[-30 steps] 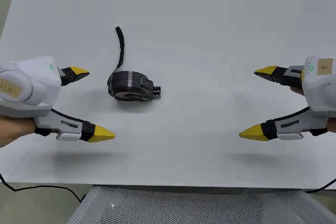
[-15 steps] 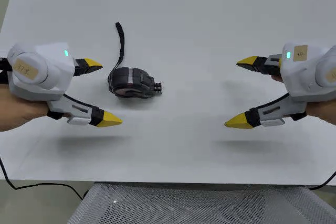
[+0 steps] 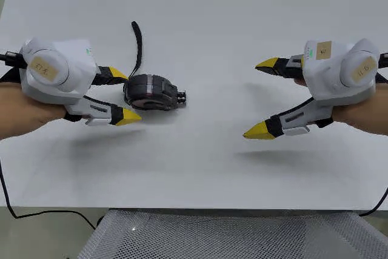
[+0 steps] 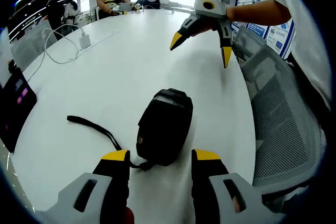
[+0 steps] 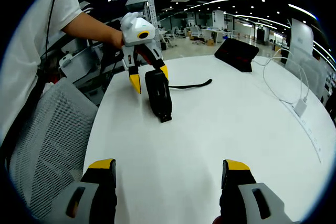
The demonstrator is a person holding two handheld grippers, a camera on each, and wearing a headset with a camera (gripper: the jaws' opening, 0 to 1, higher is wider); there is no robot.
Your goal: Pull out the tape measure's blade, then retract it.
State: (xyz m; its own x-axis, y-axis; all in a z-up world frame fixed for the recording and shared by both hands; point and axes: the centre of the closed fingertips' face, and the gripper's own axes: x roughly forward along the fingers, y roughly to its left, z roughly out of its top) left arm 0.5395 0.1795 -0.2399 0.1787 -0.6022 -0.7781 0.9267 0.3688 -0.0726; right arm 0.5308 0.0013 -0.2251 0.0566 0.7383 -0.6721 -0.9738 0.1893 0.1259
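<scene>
A black tape measure (image 3: 151, 92) lies on its side on the white table (image 3: 206, 22), its blade tip facing right and its black wrist strap (image 3: 137, 43) trailing away from me. My left gripper (image 3: 124, 95) is open, its yellow tips just reaching the case's left end, one on each side. In the left gripper view the tape measure (image 4: 165, 125) sits right ahead of the left gripper (image 4: 161, 156). My right gripper (image 3: 262, 96) is open and empty, well to the right. From the right gripper (image 5: 167, 165) view the tape measure (image 5: 158, 94) lies far ahead.
A grey mesh chair (image 3: 212, 235) is below the table's near edge. A thin black cable (image 3: 36, 210) hangs at the lower left. A white cable with a plug (image 4: 79, 38) and a dark tablet (image 4: 16, 100) lie farther along the table, where people are at the far end.
Both grippers have moved inward; the left one has closed in on the tape measure's left end. The tape measure has stayed put.
</scene>
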